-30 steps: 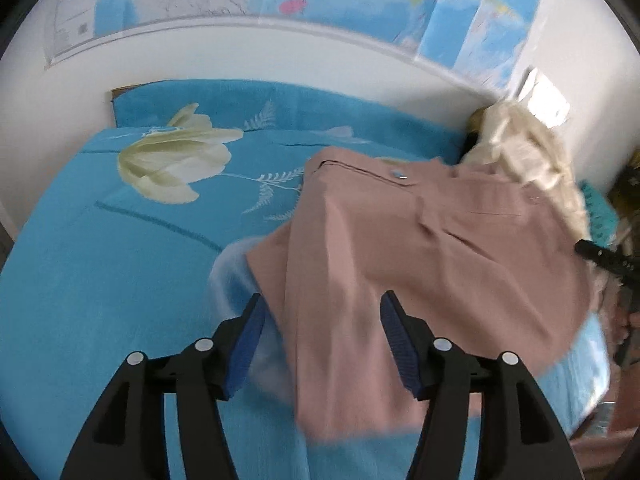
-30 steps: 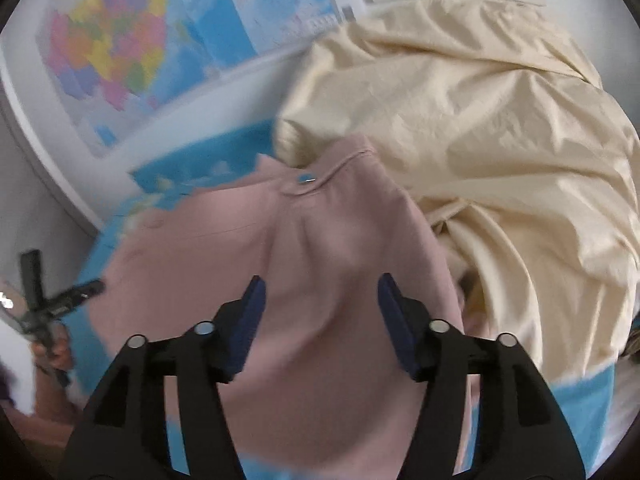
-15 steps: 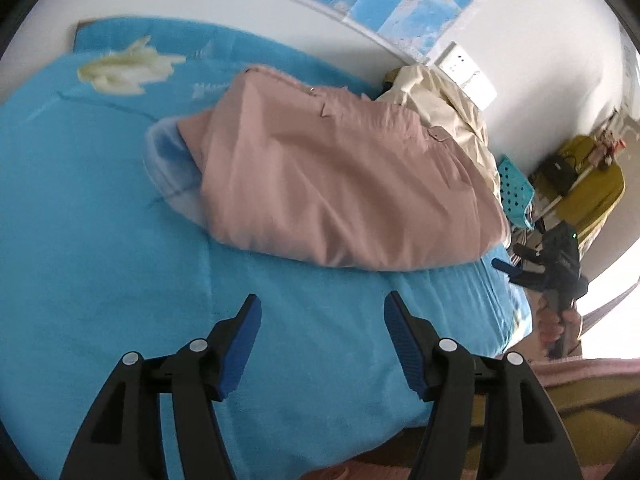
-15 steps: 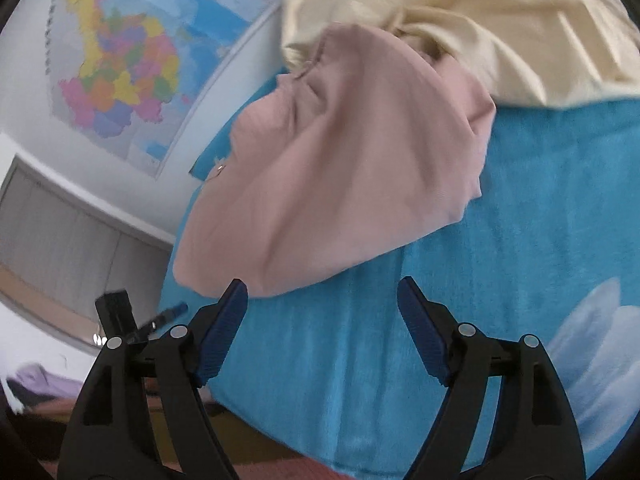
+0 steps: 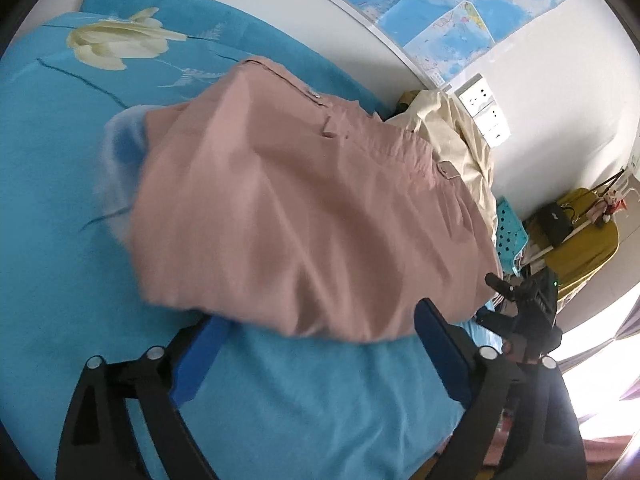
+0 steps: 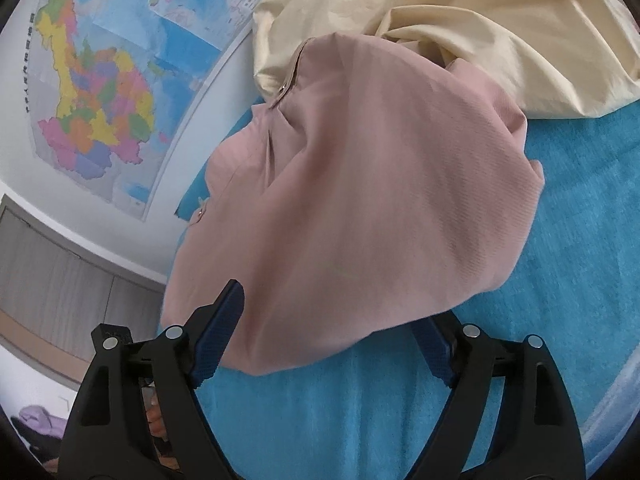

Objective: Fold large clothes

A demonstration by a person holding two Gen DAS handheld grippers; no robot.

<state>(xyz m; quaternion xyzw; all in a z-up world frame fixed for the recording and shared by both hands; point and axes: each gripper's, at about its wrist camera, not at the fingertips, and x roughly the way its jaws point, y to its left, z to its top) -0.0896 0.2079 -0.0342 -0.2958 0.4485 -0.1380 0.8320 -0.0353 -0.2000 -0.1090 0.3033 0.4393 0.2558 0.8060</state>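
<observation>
Pink garment (image 5: 304, 208): a folded heap on the blue bedspread (image 5: 52, 220); its near hem lies just ahead of both grippers and its far end rests against the cream garment (image 6: 460, 20).
Cream garment: crumpled at the wall end of the bed, touching the pink one.
Left gripper (image 5: 320, 344): jaws wide, having just been opening further; the pink hem lies across the gap at the fingertips, pads not pressing on it.
Right gripper (image 6: 332, 332): jaws wide, having just been opening; the pink hem reaches between the fingertips and covers the tip of the right-hand finger; no grip shown.
Open room, left view: bare bedspread to the left of the heap as far as the printed flower (image 5: 116, 40), and a strip between heap and near bed edge.
Open room, right view: bare bedspread to the right of the heap.
Edges: wall with maps (image 6: 96, 92) close behind the bed.
Containers: teal perforated basket (image 5: 510, 232) beyond the bed's end; contents cannot be told.
</observation>
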